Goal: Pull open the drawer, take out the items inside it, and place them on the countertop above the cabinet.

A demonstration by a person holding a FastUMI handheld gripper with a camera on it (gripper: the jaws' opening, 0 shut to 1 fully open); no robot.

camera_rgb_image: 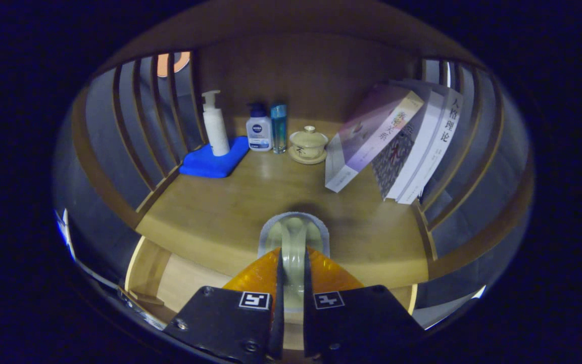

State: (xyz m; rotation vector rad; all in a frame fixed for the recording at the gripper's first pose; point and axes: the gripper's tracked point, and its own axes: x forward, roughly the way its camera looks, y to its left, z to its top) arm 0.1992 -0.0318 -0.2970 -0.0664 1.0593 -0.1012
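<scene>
I had the gripper [291, 283] clamped on a pale cup [293, 242], held above the open drawer [190, 278] at the countertop [220, 212] edge. Next: carry forward, set down.

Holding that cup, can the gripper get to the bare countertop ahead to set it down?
Probably yes. The gripper is shut on a pale cup, and the countertop just beyond is bare; the lidded teacup, bottles and books stand farther back.
</scene>
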